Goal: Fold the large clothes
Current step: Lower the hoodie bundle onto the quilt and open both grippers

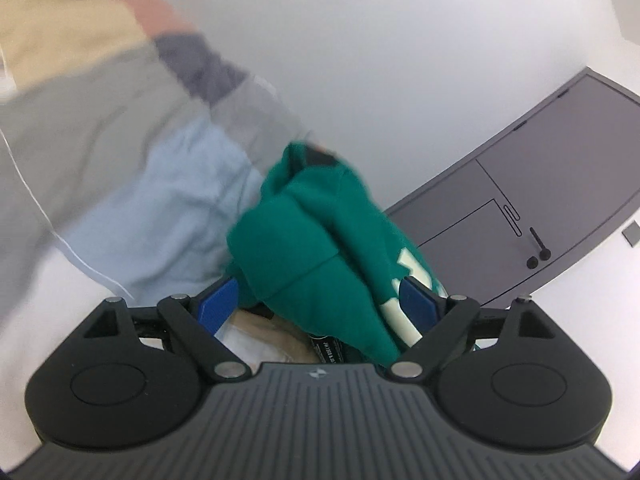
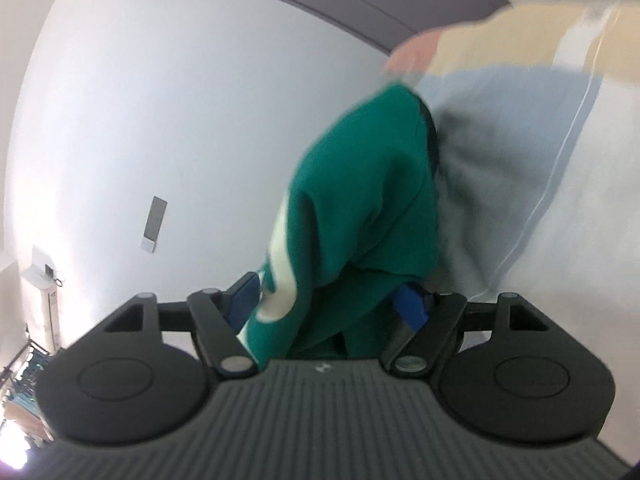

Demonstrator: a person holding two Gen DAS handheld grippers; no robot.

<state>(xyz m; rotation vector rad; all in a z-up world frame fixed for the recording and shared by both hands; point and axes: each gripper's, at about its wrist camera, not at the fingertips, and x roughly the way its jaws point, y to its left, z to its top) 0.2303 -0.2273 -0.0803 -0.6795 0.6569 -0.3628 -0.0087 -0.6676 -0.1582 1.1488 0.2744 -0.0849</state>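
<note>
The left gripper (image 1: 318, 300) fills the bottom of its own view, its black arms spread wide and its two blue pads (image 1: 219, 303) standing well apart. A bunched green sweatshirt (image 1: 320, 240) with pale lettering hangs between them: folds of it lie against the inner side of the right pad and close beside the left pad, but neither pad squeezes it, so the jaws are open with the cloth loose in the gap. Under the cloth, low between the arms, a black label and some beige and white fabric show. Beyond the sweatshirt stands a person, badly blurred, in a grey top (image 1: 100, 120) over a light blue garment, with a thin white cord running down the front. To the right a grey panel (image 1: 540, 200) is set in the white wall. In the right wrist view the right gripper (image 2: 330, 302) is spread as well, its blue pads (image 2: 412, 306) apart, and the same green sweatshirt (image 2: 368, 208) rises in a tall bundle from between them, the pale lettering facing the left pad. The cloth brushes both pads without being pinched. Behind it is the blurred grey top (image 2: 480, 184) of the person, and a white wall (image 2: 160, 100) with a small grey plate (image 2: 154, 218) on it lies to the left.
</note>
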